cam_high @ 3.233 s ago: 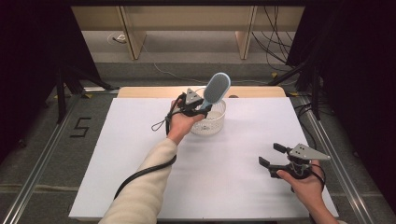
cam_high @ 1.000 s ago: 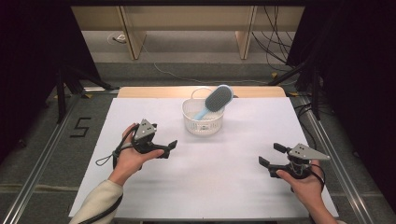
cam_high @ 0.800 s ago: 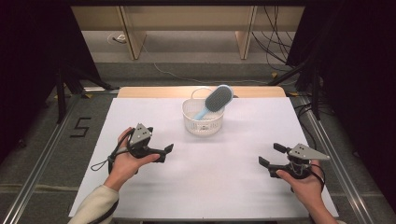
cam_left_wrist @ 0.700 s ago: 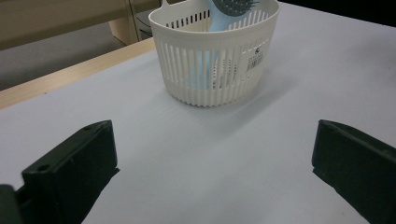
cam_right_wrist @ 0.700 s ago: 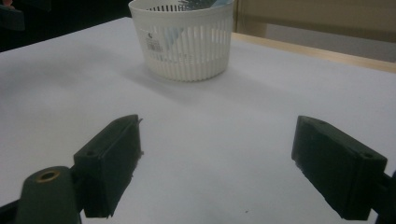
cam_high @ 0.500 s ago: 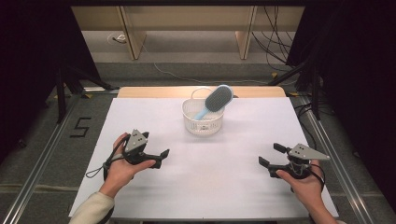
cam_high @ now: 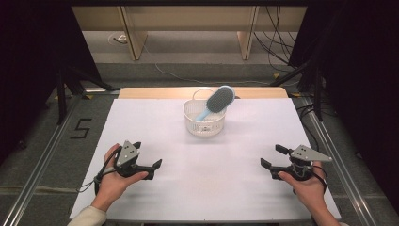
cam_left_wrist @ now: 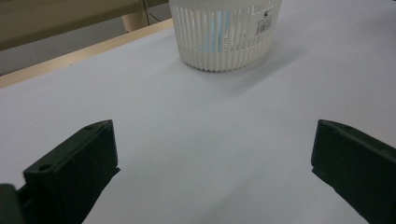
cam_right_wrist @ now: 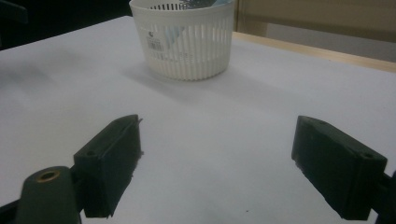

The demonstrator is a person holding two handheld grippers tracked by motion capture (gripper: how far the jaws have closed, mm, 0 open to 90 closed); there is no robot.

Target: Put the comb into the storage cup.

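Note:
A white slatted basket (cam_high: 204, 123) stands at the far middle of the white table (cam_high: 207, 179). A light blue hairbrush (cam_high: 217, 100) leans in it, handle down, its grey bristle head sticking out over the right rim. My left gripper (cam_high: 147, 168) rests open near the front left, nothing between its jaws. My right gripper (cam_high: 273, 157) is open and empty at the front right. The basket (cam_left_wrist: 224, 32) appears ahead in the left gripper view, the blue handle showing through its slats. The right gripper view has the basket (cam_right_wrist: 183, 39) ahead as well.
A wooden strip (cam_high: 160, 92) borders the table's far edge. Cables (cam_high: 282, 28) trail on the floor behind, beside wooden legs (cam_high: 134, 37). A "5" marking (cam_high: 81, 128) lies on the floor at left. Metal rails (cam_high: 37, 160) run along both sides.
My left gripper let go of the hairbrush in the basket, then drew back toward the front left of the table, open. The right gripper stayed still.

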